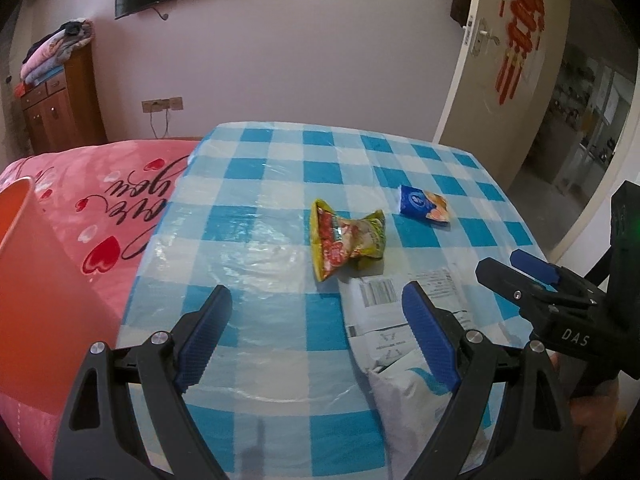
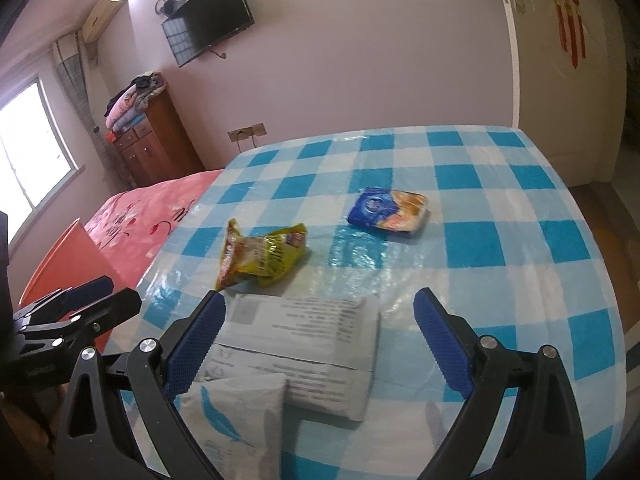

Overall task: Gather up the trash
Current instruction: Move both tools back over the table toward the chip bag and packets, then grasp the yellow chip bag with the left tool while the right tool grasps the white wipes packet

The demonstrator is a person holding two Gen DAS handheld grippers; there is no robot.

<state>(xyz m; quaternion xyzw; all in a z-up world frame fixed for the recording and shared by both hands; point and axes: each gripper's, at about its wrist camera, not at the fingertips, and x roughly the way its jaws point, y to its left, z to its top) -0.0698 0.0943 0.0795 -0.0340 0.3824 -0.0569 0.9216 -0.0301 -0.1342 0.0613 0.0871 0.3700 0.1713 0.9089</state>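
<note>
Your left gripper (image 1: 316, 320): spread wide, grasping nothing, above the near edge of the table (image 1: 280, 152), which wears a blue-and-white checked cover. Your right gripper (image 2: 320, 320): likewise spread, empty, over the grey mailer bag (image 2: 304, 344) lying at the near edge. Yellow snack wrapper (image 2: 260, 256): crumpled, mid-table, just beyond the mailer. Blue-and-orange packet (image 2: 388, 208): further back, toward the right edge, apart from the wrapper. Orange bin (image 1: 24, 272): left of the table, beside the pink bedspread (image 1: 92, 200).
</note>
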